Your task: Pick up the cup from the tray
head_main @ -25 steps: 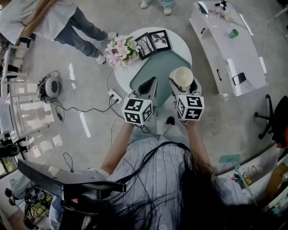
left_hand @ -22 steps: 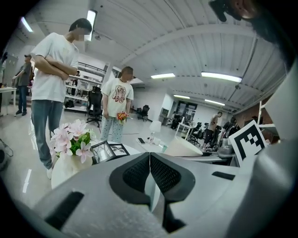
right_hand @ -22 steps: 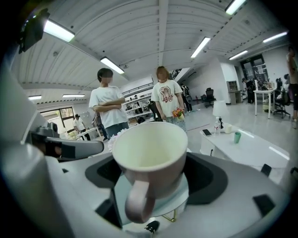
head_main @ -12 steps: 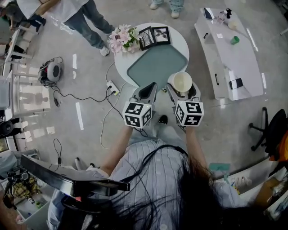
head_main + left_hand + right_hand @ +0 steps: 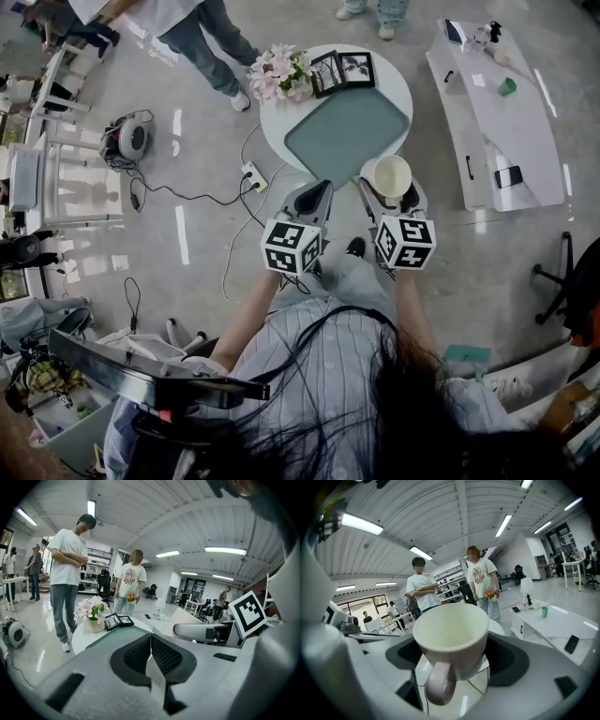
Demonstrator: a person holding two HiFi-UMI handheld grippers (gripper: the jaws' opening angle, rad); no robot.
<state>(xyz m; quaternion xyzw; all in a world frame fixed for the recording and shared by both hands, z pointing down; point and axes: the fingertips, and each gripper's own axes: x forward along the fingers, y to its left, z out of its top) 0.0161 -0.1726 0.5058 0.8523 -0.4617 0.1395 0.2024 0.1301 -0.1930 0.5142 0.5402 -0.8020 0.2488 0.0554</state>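
Head view: the right gripper (image 5: 389, 190) clamps the cup (image 5: 386, 174) and holds it upright, clear of the tray (image 5: 342, 131), at the near right edge of the round table (image 5: 390, 75). The left gripper (image 5: 310, 199) hangs beside it.

Left gripper view: jaws pressed together, nothing between them.

Right gripper view: jaws grip the cup's sides, with the handle toward the camera.

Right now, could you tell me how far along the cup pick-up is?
Done: the cup is off the tray, which lies bare on the round table. In hand: the right gripper is shut on the cup, holding it upright. The left gripper is shut, empty. Left: nothing of the pick-up itself.
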